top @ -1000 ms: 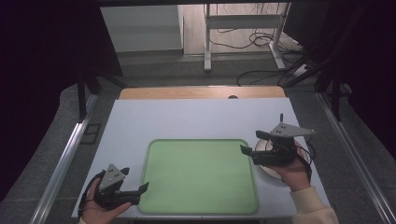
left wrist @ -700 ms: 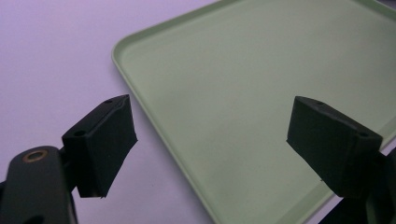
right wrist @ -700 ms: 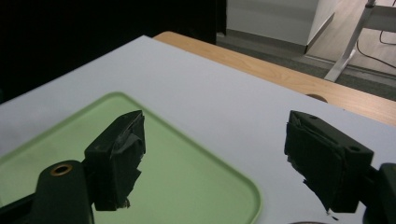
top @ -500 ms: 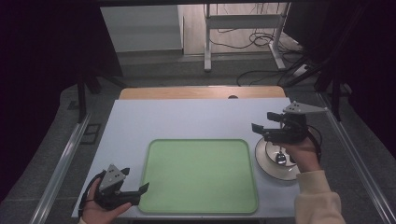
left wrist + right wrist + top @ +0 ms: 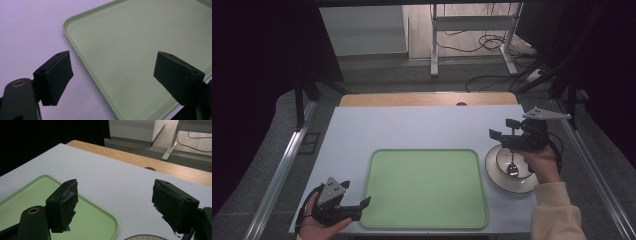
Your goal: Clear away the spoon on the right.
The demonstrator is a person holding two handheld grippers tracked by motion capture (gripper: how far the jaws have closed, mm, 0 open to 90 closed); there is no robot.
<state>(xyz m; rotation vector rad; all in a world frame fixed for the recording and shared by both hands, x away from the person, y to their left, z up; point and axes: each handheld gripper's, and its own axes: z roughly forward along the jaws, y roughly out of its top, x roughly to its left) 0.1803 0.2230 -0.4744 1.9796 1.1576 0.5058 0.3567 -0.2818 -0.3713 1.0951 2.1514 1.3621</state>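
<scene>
A light green tray (image 5: pixel 424 187) lies at the middle of the white table (image 5: pixel 412 127). To its right stands a round pale dish (image 5: pixel 492 170) with a spoon (image 5: pixel 512 167) in it. My right gripper (image 5: pixel 502 128) hovers above the dish's far edge, pointing left, open and holding nothing. In the right gripper view the open gripper (image 5: pixel 115 195) looks over the tray's corner (image 5: pixel 82 217) and the dish's rim (image 5: pixel 145 237). My left gripper (image 5: pixel 355 194) rests at the tray's near left corner, open and empty. In the left gripper view the gripper (image 5: pixel 113 65) straddles the tray's edge (image 5: pixel 82 57).
A wooden strip (image 5: pixel 427 99) runs along the table's far edge. Metal rails (image 5: pixel 282 170) flank the table on both sides. Behind it are a desk frame's legs (image 5: pixel 434 45) and cables (image 5: pixel 492 42) on the floor.
My right gripper has lifted from above the dish and shifted toward the back right, still open. The left gripper, the tray and the dish have stayed in place.
</scene>
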